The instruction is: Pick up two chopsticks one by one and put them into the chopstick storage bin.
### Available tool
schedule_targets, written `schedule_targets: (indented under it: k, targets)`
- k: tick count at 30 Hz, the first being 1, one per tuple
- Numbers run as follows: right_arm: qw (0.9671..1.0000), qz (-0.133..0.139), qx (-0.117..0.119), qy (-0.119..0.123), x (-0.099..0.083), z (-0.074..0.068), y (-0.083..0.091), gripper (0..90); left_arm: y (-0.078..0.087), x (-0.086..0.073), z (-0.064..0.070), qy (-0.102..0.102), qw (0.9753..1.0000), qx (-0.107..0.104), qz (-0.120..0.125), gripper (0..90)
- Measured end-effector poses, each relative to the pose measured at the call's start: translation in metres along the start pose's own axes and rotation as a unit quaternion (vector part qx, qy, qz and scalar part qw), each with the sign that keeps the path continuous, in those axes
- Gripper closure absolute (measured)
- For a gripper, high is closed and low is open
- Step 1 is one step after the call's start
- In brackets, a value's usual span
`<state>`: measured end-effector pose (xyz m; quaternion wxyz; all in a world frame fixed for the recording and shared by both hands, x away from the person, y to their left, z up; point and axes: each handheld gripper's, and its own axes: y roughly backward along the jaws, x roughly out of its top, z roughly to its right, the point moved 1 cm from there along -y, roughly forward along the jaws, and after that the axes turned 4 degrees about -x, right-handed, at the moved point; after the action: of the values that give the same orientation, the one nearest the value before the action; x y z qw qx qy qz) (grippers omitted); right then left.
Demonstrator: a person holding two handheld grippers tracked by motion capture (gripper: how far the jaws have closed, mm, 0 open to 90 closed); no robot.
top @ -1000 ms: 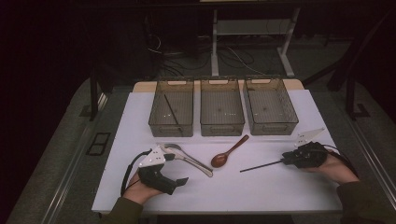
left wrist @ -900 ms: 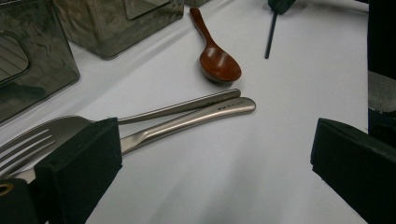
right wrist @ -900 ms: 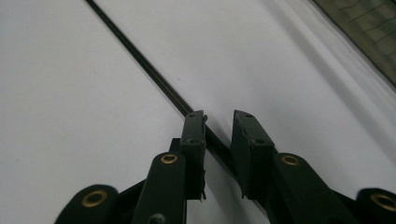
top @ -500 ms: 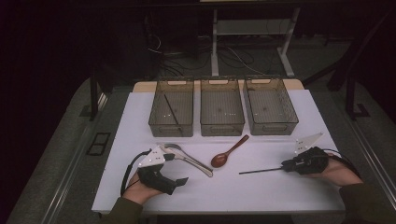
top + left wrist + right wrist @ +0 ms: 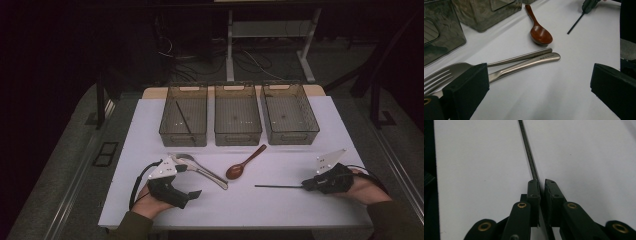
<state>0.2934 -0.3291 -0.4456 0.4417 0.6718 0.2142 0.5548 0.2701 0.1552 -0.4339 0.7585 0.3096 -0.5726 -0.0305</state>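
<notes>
My right gripper (image 5: 307,185) drifted back toward table's near edge, clamped on black chopstick (image 5: 277,186). Left gripper (image 5: 539,82) gapes wide beside fork (image 5: 439,75). Spoon (image 5: 529,62) handle engraving too small to read.

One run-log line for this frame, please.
left gripper: open, by fork | right gripper: shut on black chopstick | wooden spoon: on table | left bin: one chopstick
</notes>
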Motion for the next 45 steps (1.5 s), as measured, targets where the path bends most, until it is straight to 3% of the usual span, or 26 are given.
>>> schedule_targets:
  k: [12,24,34,39,45]
  targets:
    - [0.9999,0.004,-0.003,0.016,-0.002,-0.019,0.001,84.4,0.001,0.001,0.0,0.001,1.0,0.001,0.007,1.0]
    - [0.9981,0.053,-0.007,-0.031,-0.004,-0.019,0.012,84.7,0.0,0.001,0.0,-0.002,1.0,0.001,0.008,1.0]
    - [0.993,0.104,-0.01,-0.055,0.001,-0.015,0.028,84.7,-0.001,0.0,0.0,0.001,0.9999,0.0,0.01,1.0]
    - [0.9901,0.107,-0.021,-0.088,0.01,-0.012,0.032,84.6,-0.003,0.0,0.0,-0.002,0.9999,-0.004,0.01,1.0]
    - [0.9876,0.11,-0.029,-0.108,0.021,-0.008,0.032,84.6,-0.003,-0.001,-0.006,-0.006,0.9999,-0.001,0.016,1.0]
